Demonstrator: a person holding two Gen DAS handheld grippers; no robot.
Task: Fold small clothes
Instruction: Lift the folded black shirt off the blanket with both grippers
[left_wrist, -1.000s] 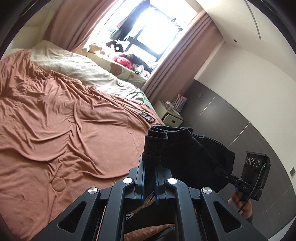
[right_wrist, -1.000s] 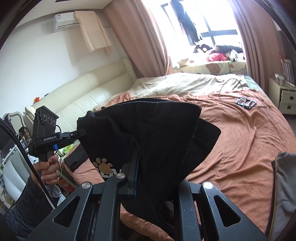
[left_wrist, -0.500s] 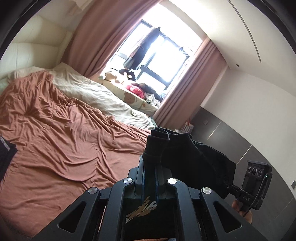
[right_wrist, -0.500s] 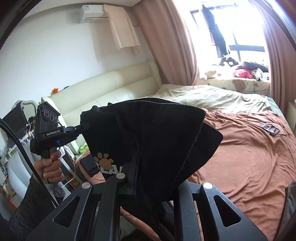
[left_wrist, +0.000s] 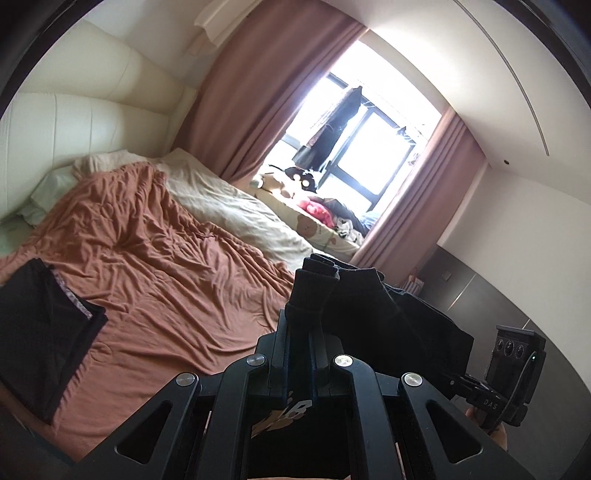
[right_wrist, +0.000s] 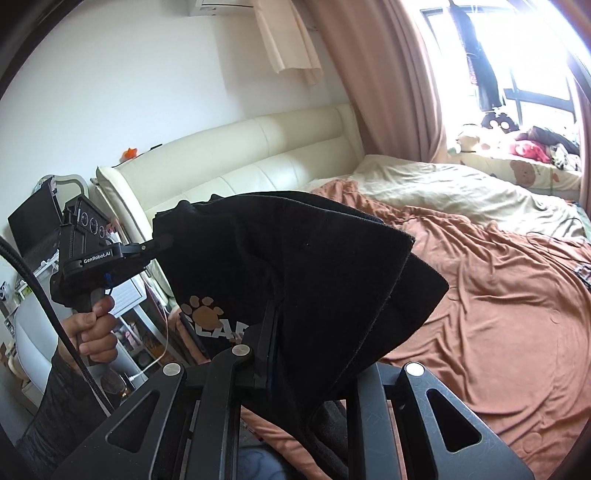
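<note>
The black garment (right_wrist: 303, 266) hung in the air above the near edge of the bed (right_wrist: 498, 295), stretched between the two grippers and clear of the rust-coloured bedspread. A paw print and pale letters showed on its lower left part.

The likeliest trouble from here was a slip: each gripper pinched only a bunched corner, so a sharp pull apart could drag the cloth out of one clamp and drop that side in a heap on the bed. The loose layers also hung in uneven folds, and laying them down that way would probably leave a crooked fold. A lesser risk was landing the garment on the folded dark piece (left_wrist: 40, 325) lying on the bed to the garment's left.

The left gripper (left_wrist: 308, 321) was clamped tight on a thick, cuff-like wad of the garment, its jaws nearly together with cloth bulging above them. The right gripper (right_wrist: 271, 332) was likewise closed on a gathered edge, the fabric fanning up and out from the pinch. In the right wrist view, the person's hand (right_wrist: 92, 328) held the left gripper's handle beside the bed.
</note>
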